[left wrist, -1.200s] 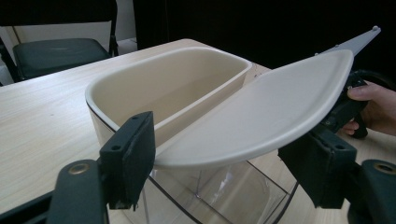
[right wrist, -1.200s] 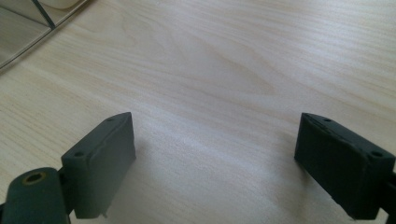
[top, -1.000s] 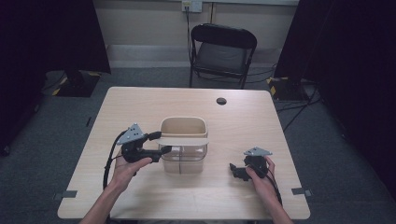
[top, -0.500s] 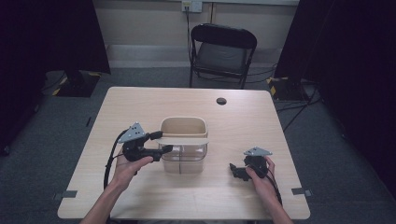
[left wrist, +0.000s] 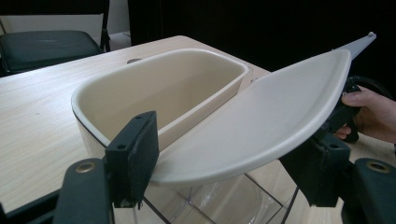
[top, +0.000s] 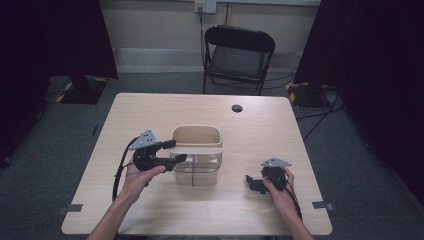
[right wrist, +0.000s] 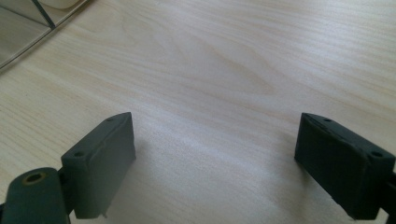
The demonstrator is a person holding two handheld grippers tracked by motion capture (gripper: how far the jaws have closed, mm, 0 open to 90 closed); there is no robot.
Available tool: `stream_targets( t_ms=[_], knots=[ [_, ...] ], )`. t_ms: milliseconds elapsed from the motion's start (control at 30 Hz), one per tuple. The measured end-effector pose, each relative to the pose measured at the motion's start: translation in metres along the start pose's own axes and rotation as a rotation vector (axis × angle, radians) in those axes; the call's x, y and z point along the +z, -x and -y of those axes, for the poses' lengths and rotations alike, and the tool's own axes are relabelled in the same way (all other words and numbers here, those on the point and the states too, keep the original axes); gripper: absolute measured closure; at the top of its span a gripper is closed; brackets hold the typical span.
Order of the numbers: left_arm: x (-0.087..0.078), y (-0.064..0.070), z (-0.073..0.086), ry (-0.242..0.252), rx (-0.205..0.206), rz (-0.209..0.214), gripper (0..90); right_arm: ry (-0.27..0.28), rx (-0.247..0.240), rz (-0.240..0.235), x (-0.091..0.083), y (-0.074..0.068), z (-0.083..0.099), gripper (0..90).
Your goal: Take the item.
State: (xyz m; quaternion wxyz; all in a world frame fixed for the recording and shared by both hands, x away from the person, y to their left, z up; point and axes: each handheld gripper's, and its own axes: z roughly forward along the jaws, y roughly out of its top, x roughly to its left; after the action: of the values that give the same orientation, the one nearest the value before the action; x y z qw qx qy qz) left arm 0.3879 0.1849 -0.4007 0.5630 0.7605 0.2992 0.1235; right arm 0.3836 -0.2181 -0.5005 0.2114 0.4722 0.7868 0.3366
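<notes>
right gripper (top: 256, 183): near edge of the worktop (top: 150, 115), resting low, jaws spread wide over bare wood, nothing between them.
left gripper (top: 172, 159): at the left side of the bin, jaws apart and straddling the edge of the lid; whether they pinch it yet, cannot tell.
lid (left wrist: 261, 121): beige flap, tilted, lying across the near part of the bin's opening; far half of the opening uncovered.
bin (top: 196, 150): small, clear lower body with beige insert, upright at the middle of the worktop, between the two grippers.
change over last second: none to note; both grippers and the lid sit where they were.
meaning: judged a pause at the lid; lid work not finished.
far: dark cap (top: 237, 108) near the far edge, folding chair (top: 239, 57) beyond.
</notes>
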Motion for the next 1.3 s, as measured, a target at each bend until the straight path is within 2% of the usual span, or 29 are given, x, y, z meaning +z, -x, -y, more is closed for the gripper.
stream_targets(
  t_ms=[167, 233, 433, 1300],
  knots=[
    [0.0, -0.001, -0.0005, -0.004, 0.0, -0.008, 31.0, 0.0, -0.001, 0.0, 0.0, 0.0001, 0.0, 11.6],
    [0.0004, -0.0016, -0.0005, -0.005, -0.009, 0.003, 31.0, 0.0, -0.001, 0.0, 0.0, 0.0001, 0.0, 11.6],
    [0.0012, -0.0041, -0.0011, -0.018, -0.01, 0.001, 31.3, 0.0, 0.0, 0.0, 0.0, 0.0, 0.0, 11.6],
    [0.0031, -0.0082, -0.0014, -0.018, -0.022, 0.01, 34.4, 0.0, 0.0, 0.0, 0.0, 0.0, 0.0, 11.6]
  ],
)
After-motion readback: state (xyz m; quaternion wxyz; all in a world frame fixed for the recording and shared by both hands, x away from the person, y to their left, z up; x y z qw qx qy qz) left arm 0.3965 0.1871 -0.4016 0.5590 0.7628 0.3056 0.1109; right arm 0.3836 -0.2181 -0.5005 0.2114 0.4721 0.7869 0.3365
